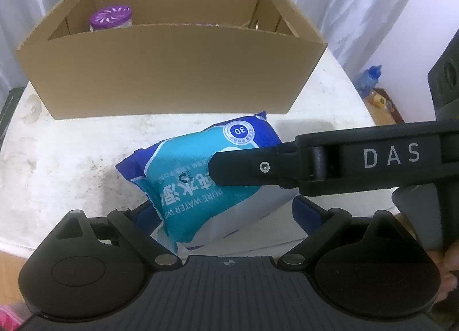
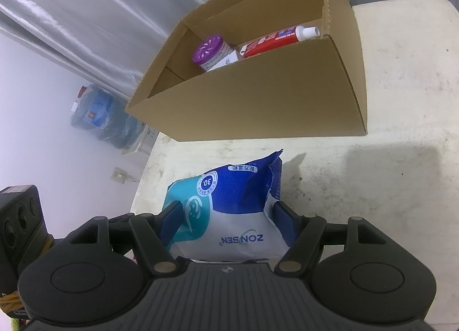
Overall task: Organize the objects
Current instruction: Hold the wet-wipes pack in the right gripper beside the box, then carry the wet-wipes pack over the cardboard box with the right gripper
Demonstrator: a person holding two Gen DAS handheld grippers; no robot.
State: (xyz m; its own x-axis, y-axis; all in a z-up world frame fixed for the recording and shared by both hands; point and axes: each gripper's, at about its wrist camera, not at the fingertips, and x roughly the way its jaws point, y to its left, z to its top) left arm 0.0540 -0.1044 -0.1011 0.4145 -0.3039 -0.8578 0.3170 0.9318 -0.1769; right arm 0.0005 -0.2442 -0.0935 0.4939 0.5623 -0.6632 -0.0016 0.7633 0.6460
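A blue, teal and white pack of wet wipes is held tilted above the white table, in front of an open cardboard box. My right gripper is shut on the pack, its blue pads on both sides. Its finger crosses the pack in the left wrist view. My left gripper has the pack's lower end between its blue pads and looks shut on it. Inside the box stand a purple-lidded jar and a red toothpaste tube.
The box fills the far half of the table. White curtains hang behind it. A large water jug stands on the floor to the left. A blue-capped bottle sits beyond the table's right edge.
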